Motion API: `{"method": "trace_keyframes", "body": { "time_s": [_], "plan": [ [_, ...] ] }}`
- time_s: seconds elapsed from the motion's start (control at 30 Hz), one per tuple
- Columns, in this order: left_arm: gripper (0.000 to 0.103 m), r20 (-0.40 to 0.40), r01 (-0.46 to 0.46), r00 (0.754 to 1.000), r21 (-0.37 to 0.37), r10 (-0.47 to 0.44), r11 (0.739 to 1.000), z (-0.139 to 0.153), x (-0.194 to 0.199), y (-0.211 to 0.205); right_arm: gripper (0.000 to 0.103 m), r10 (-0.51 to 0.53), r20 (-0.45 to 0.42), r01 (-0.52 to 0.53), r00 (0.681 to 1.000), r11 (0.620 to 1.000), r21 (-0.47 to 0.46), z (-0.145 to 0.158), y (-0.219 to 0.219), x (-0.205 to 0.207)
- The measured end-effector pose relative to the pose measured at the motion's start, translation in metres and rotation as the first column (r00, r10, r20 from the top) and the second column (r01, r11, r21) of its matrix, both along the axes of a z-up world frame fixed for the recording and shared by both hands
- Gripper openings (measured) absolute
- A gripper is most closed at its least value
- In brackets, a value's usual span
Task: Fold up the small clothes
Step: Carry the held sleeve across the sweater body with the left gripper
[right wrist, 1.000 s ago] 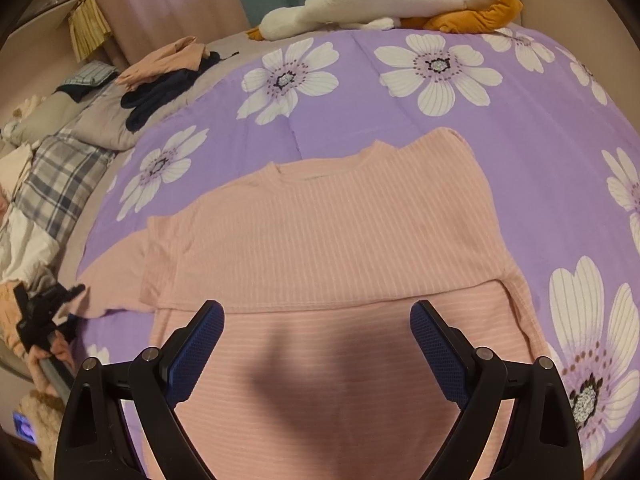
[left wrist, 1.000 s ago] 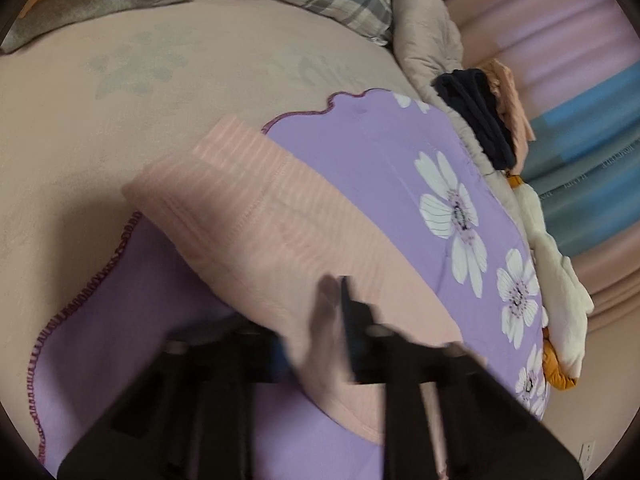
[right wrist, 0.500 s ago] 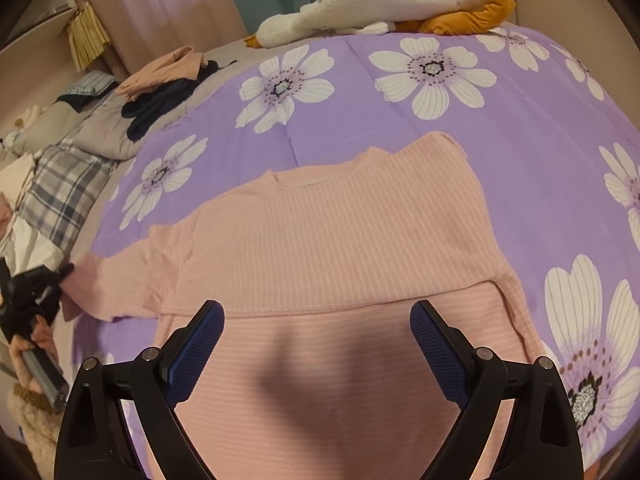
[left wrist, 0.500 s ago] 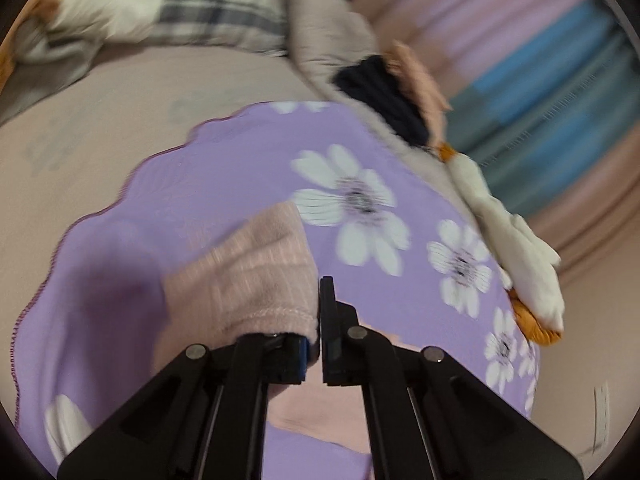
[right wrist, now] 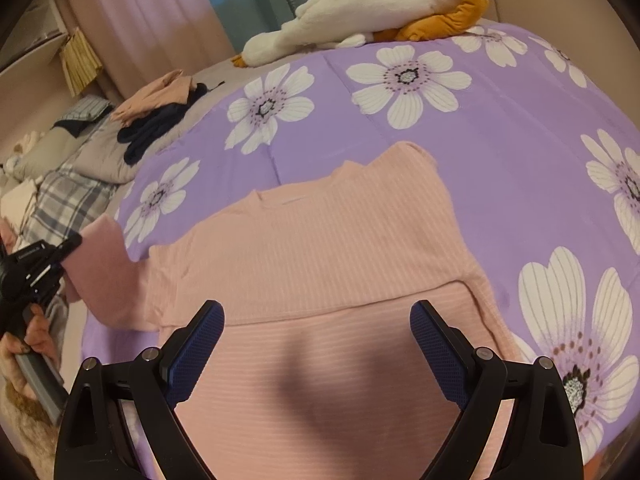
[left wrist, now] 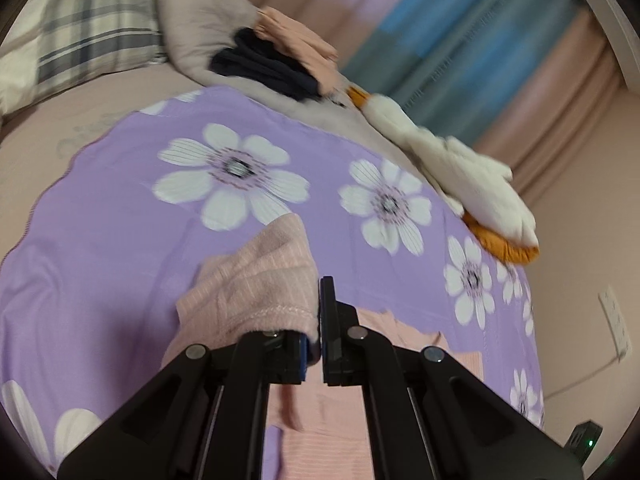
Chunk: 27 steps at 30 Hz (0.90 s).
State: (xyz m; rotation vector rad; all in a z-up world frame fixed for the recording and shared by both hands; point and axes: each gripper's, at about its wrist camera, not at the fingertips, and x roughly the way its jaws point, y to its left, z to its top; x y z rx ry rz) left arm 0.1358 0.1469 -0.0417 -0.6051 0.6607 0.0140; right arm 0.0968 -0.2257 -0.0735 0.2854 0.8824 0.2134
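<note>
The left hand-held gripper (left wrist: 320, 320) pinches the pink sweater's sleeve (left wrist: 264, 280) at lower centre; the right hand-held gripper (right wrist: 316, 344) hangs spread above the pink sweater (right wrist: 320, 248) on the floral quilt (right wrist: 500, 128).

Left gripper (left wrist: 320, 320) jaws clamped tight on pink sleeve (left wrist: 264, 276), lifted, tilted downward. Right gripper (right wrist: 316, 344) jaws wide apart, empty, hovering, angled down. Person's hand (right wrist: 28, 340) grips left handle.
</note>
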Motion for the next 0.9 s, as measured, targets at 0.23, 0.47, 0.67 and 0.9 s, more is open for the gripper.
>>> {"method": "trace_keyframes", "body": {
  "time_s": [0.23, 0.47, 0.67, 0.9],
  "plan": [
    [0.001, -0.025, 0.132, 0.991, 0.054, -0.131, 0.990, -0.006, 0.012, -0.057, 0.094, -0.027, 0.001, 0.027, 1.000, 1.000, 0.015, -0.002, -0.016, -0.001],
    [0.001, -0.082, 0.222, 0.973, 0.084, -0.215, 0.971, -0.026, 0.024, -0.103, 0.094, -0.055, 0.005, 0.055, 0.998, 0.998, 0.030, -0.003, -0.033, -0.005],
    [0.002, -0.141, 0.275, 0.955, 0.096, -0.260, 0.957, -0.049, 0.031, -0.128, 0.094, -0.079, -0.005, 0.079, 0.997, 0.996, 0.040, -0.008, -0.045, -0.005],
    [0.002, -0.226, 0.331, 0.926, 0.095, -0.303, 0.939, -0.082, 0.037, -0.151, 0.094, -0.090, -0.023, 0.091, 0.996, 0.995, 0.048, -0.015, -0.052, -0.005]
  ]
}}
